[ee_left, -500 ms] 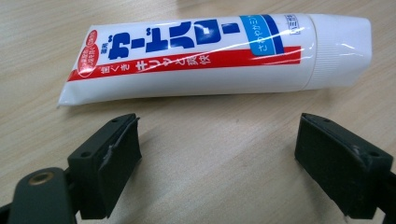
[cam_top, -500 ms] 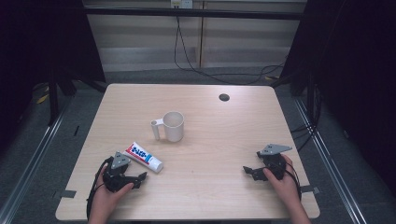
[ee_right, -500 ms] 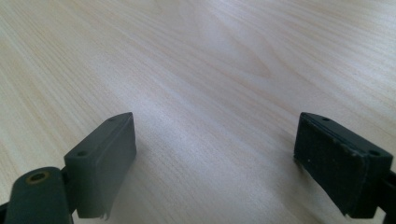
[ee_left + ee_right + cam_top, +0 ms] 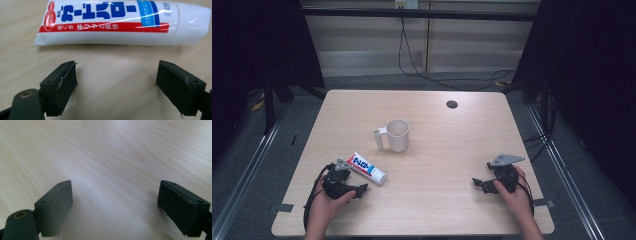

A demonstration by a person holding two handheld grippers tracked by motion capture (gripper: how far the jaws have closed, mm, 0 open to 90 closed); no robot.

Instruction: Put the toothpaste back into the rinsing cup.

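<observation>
In the high view, the person's left hand (image 4: 328, 200) comes in from the bottom edge at the lower left of the frame and holds the left gripper (image 4: 357, 191). This gripper points toward the right side of the frame, and its grey plate sits on top. In the left gripper view, the two black jaws rise from the bottom corners and stand wide apart, with nothing between the pads.

The right hand (image 4: 512, 190) enters at the lower right of the high view and holds the right gripper (image 4: 477, 183), which points toward the left side of the frame. In the right gripper view, its jaws also stand wide apart and hold nothing.
</observation>
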